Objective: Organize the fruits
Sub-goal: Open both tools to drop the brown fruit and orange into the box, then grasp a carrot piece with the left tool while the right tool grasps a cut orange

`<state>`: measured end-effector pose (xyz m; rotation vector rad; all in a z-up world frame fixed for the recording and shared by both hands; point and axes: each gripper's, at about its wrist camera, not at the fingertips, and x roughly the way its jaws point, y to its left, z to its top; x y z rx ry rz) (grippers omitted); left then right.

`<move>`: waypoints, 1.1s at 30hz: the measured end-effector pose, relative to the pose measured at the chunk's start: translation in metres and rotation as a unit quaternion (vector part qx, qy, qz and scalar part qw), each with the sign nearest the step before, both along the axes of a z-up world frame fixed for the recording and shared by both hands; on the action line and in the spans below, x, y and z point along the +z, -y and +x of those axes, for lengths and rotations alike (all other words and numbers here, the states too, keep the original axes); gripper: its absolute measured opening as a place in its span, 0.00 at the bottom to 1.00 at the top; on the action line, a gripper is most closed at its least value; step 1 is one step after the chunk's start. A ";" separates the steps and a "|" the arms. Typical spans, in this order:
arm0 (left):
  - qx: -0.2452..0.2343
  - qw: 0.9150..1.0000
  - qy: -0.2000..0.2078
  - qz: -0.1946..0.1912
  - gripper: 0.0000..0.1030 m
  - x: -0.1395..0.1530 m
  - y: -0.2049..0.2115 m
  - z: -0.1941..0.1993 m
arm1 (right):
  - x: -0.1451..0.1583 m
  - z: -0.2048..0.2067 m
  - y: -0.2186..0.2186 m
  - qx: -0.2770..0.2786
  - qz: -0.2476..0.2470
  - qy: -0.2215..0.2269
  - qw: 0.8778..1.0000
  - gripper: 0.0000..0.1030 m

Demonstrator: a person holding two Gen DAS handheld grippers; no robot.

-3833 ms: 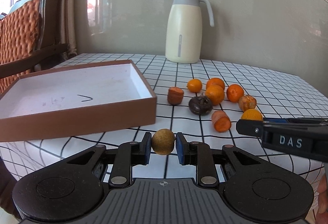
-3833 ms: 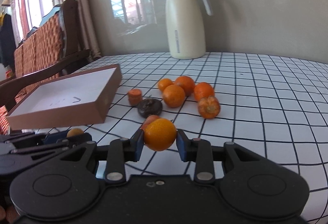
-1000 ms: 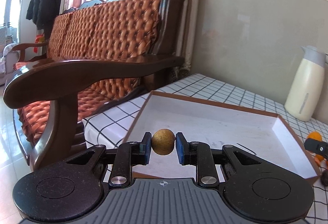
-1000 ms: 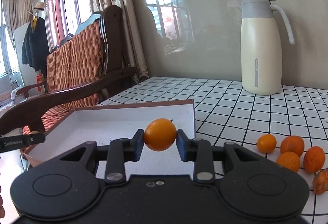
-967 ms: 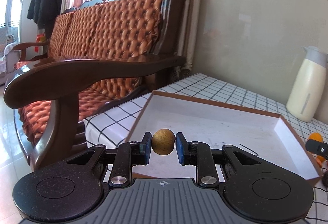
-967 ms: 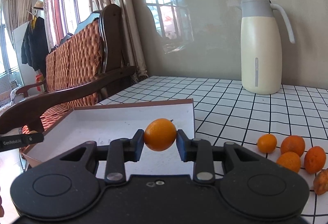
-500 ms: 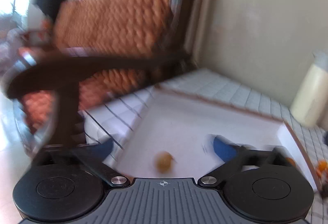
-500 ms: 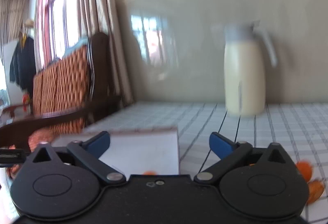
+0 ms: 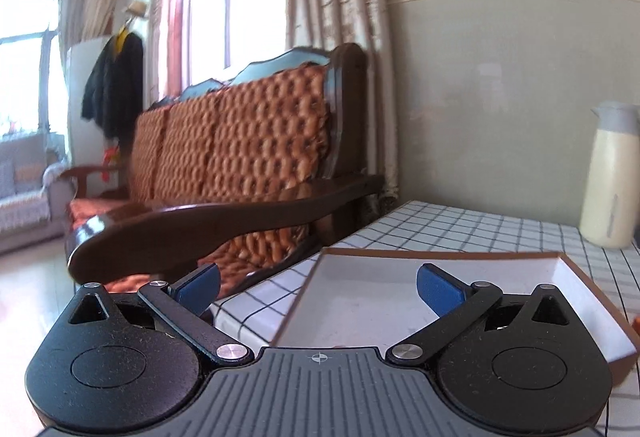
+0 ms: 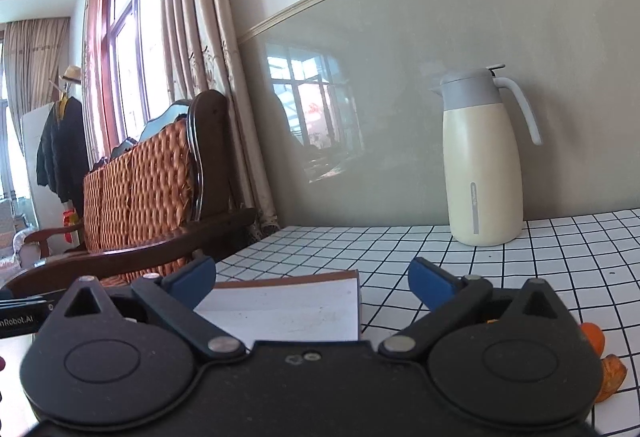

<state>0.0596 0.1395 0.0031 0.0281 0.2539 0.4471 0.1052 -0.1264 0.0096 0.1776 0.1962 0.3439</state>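
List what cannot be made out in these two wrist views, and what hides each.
- Near floor of the box, left wrist view: hidden by the left gripper.
- Most of the box, right wrist view: hidden by the right gripper.
- Orange fruit: partly behind that gripper.
- Jug, left wrist view: cut by the edge.

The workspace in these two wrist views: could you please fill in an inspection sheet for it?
Surface: table under a white cloth with a black grid.
Job's things: brown box with white floor, no fruit visible inside it from here; orange fruits at the right edge.
Clutter: cream jug by the wall.
Grippers: left gripper open, empty; right gripper open, empty.
Cables: nothing seen.
Surroundings: wooden sofa, curtains, windows.
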 end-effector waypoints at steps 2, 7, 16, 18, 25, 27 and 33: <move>-0.012 1.000 -0.007 0.008 1.00 0.000 0.008 0.001 | 0.000 -0.002 0.001 0.001 -0.004 -0.001 1.000 0.94; -0.039 0.999 -0.021 0.002 1.00 0.000 0.020 0.003 | -0.004 -0.006 0.009 0.003 0.000 -0.012 1.000 0.94; -0.059 0.998 -0.038 -0.006 1.00 -0.006 0.040 0.008 | -0.010 -0.013 0.035 -0.018 -0.004 -0.057 0.998 0.94; -0.069 0.997 -0.039 -0.007 1.00 -0.007 0.048 0.008 | -0.011 -0.017 0.043 -0.026 -0.006 -0.063 0.998 0.94; -0.120 0.992 -0.043 -0.016 1.00 -0.009 0.083 0.006 | -0.014 -0.032 0.076 -0.055 -0.015 -0.071 0.996 0.92; -0.137 0.989 -0.047 -0.020 1.00 -0.010 0.095 0.006 | -0.015 -0.035 0.085 -0.062 -0.018 -0.078 0.995 0.91; -0.187 0.981 -0.054 -0.011 1.00 -0.013 0.138 0.010 | -0.019 -0.043 0.115 -0.096 -0.020 -0.091 0.991 0.89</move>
